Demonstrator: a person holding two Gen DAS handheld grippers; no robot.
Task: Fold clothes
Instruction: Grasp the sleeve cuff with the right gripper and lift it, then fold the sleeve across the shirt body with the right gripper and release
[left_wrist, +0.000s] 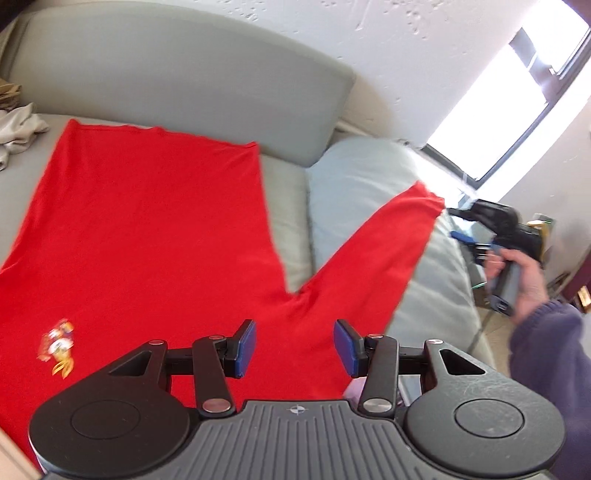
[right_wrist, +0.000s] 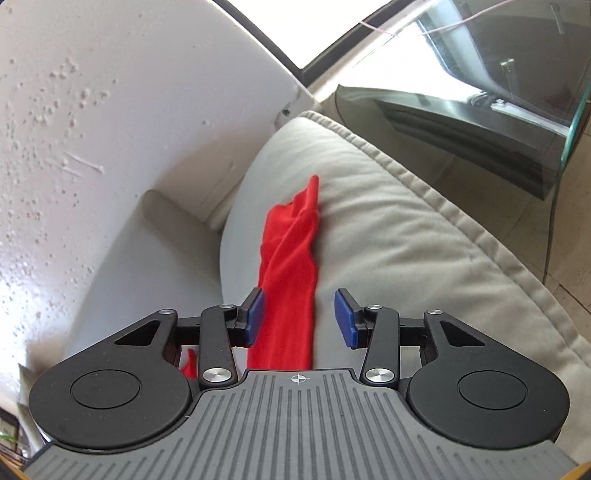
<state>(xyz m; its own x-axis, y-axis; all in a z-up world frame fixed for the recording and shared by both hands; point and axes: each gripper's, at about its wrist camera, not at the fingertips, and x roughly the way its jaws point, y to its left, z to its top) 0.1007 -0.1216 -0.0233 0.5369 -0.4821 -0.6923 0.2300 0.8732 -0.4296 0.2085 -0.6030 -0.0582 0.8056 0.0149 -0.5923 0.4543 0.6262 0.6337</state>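
1. Right claw (right_wrist: 298, 319) hangs just short of the red sleeve (right_wrist: 291, 258), its blue pads apart. The cloth runs up between them; it lies close against the left pad and clear of the right one, so nothing is clamped.
2. Left claw (left_wrist: 294, 347) hovers over the red shirt (left_wrist: 147, 229) near the root of that same sleeve, pads apart and gripping nothing.
3. Relative to the sofa's arm cushion (right_wrist: 388, 229), the sleeve is draped up over its rounded top, and the shirt's body lies flat on the seat beside it, reaching toward the backrest (left_wrist: 184, 74).
4. Long axis of the sleeve runs straight away from the right claw, from the shoulder just below its pads to the crumpled cuff at the far end, high on the cushion. The cuff points away from the shirt's body.
5. My reading is that the right hand (left_wrist: 524, 273) is the nearer one for the sleeve, since the cloth already sits in its gap, while the left is placed to pin the shoulder.
6. The shirt's body runs lengthwise from the left claw toward the backrest, with its small printed badge (left_wrist: 59, 347) off to the side away from the cushion.
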